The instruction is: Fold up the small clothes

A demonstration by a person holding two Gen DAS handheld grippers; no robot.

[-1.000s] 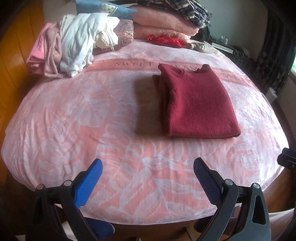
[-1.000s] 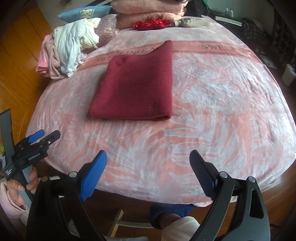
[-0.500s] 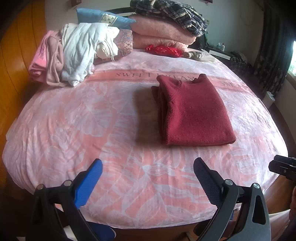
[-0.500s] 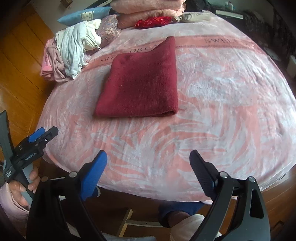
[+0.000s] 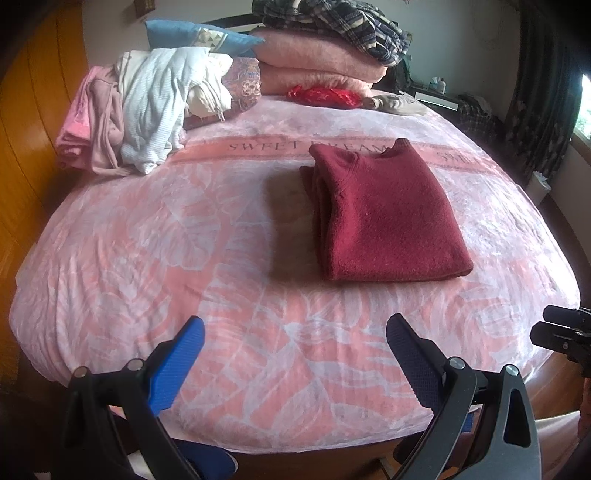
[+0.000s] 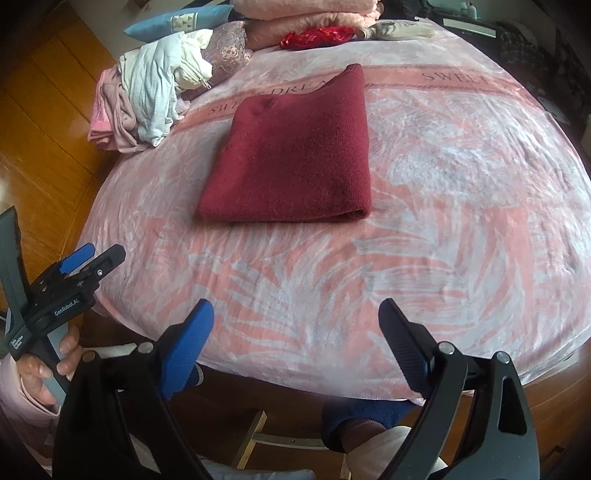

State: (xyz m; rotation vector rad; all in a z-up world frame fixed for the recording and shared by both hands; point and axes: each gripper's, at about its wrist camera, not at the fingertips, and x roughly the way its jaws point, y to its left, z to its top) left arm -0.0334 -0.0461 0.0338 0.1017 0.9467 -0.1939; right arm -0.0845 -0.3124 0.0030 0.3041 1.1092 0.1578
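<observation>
A dark red sweater (image 5: 384, 214) lies folded into a rectangle on the pink patterned bed cover (image 5: 184, 240); it also shows in the right wrist view (image 6: 295, 155). My left gripper (image 5: 295, 332) is open and empty, held back over the near edge of the bed, well short of the sweater. My right gripper (image 6: 295, 321) is open and empty, also at the near edge. The left gripper shows in the right wrist view (image 6: 92, 262), held in a hand at the left.
A heap of unfolded white and pink clothes (image 5: 140, 110) lies at the bed's far left. Folded pink blankets (image 5: 317, 55), a plaid garment, a blue pillow (image 5: 192, 35) and a red item (image 5: 325, 96) sit at the far end. Wooden floor (image 6: 44, 129) lies to the left.
Both grippers have drawn back and risen from the bed, so the sweater looks smaller and farther. The sweater has not moved. Both jaws stay open.
</observation>
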